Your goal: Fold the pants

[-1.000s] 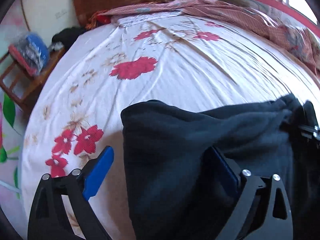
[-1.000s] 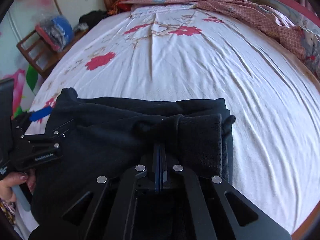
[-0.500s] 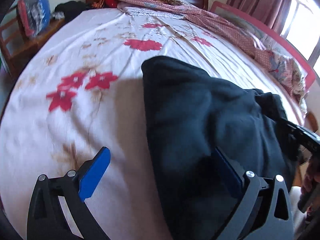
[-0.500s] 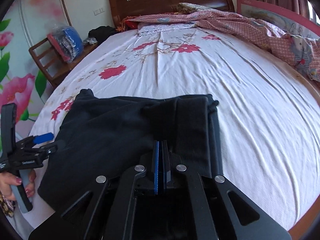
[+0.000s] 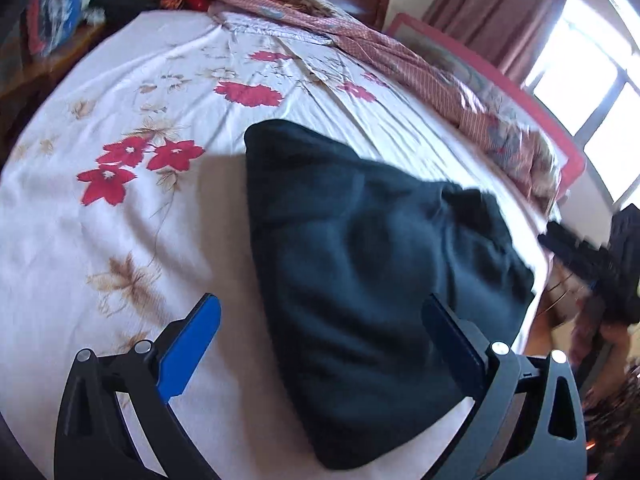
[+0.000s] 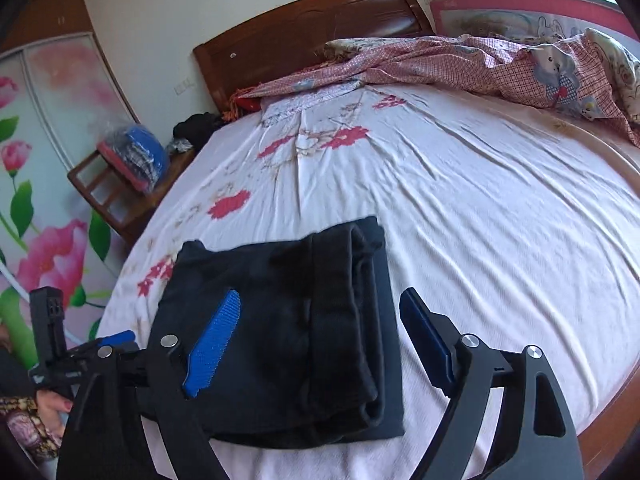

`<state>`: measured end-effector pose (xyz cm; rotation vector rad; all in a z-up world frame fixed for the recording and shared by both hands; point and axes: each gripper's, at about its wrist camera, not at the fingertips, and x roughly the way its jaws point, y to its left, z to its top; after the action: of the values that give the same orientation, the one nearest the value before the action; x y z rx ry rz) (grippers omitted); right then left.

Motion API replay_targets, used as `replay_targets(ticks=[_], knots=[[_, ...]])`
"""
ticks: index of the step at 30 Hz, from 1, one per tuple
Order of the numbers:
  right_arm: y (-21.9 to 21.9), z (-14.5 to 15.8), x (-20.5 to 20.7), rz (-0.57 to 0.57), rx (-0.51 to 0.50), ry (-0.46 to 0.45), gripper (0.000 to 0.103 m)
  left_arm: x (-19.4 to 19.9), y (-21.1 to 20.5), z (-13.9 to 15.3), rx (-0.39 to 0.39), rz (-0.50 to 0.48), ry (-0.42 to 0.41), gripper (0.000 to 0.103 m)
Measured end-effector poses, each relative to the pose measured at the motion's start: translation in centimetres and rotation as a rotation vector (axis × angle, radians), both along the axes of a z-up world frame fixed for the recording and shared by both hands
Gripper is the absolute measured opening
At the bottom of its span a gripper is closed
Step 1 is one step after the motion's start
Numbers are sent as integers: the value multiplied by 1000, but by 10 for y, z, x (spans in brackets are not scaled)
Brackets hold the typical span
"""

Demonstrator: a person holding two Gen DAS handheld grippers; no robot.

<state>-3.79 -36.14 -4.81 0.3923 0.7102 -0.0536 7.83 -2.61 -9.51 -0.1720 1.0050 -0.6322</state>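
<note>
The black pants lie folded into a compact stack on the white floral bedsheet, near the bed's front edge. My right gripper is open and empty, raised above the stack with its jaws wide apart. My left gripper is open and empty too, held above the left side of the pants. The left gripper also shows at the far left of the right wrist view, in a hand.
A red checked blanket is bunched along the head and right side of the bed. A wooden headboard stands behind. A wooden chair with a blue bag stands left of the bed.
My right gripper has opened and let go of the pants, then lifted back. The left gripper has swung back and up, staying open. The pants now rest folded on the sheet.
</note>
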Motion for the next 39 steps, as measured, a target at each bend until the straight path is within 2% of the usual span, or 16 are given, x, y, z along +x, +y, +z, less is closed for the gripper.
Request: replay_targets(ticks=[3,6,10,14,16,20,23,26,28,30,31,33,36,38,39], knots=[[-13,-5,19,25,60,82,82,24,-6,-6,-19,-5,86,101],[-24,-23,36,26,150,186,82,33,-14,-18,-23,-54,174,100],[-33,-47,49,29,227,271,82,34,-20,-31,-47,-88,232,96],[-44,-67,60,56,298,317,82,34,-23,-34,-75,-121,234,97],[-48,-74,65,81,322,328,82,35,-26,-34,-82,-148,233,101],[-48,-86,71,164,419,330,82,34,-36,-34,-23,-233,164,101],[-40,-87,76,198,393,312,82,29,-47,-31,38,-289,101,101],[-34,-87,79,214,359,298,83,30,-47,-29,16,-267,102,98],[-36,-88,78,205,364,285,78,30,-43,-28,15,-212,106,82],[-34,-87,77,198,334,284,70,29,-34,-28,2,-155,102,72],[-33,-86,76,202,319,271,66,28,-32,-28,3,-142,98,67],[-28,-84,72,205,288,252,62,27,-31,-30,12,-143,89,65],[-20,-80,73,193,226,252,56,25,-40,-24,87,-146,57,59],[-14,-73,71,181,184,237,51,18,-46,-15,151,-145,9,48],[-10,-69,67,181,163,220,49,12,-50,-10,180,-154,-27,38]])
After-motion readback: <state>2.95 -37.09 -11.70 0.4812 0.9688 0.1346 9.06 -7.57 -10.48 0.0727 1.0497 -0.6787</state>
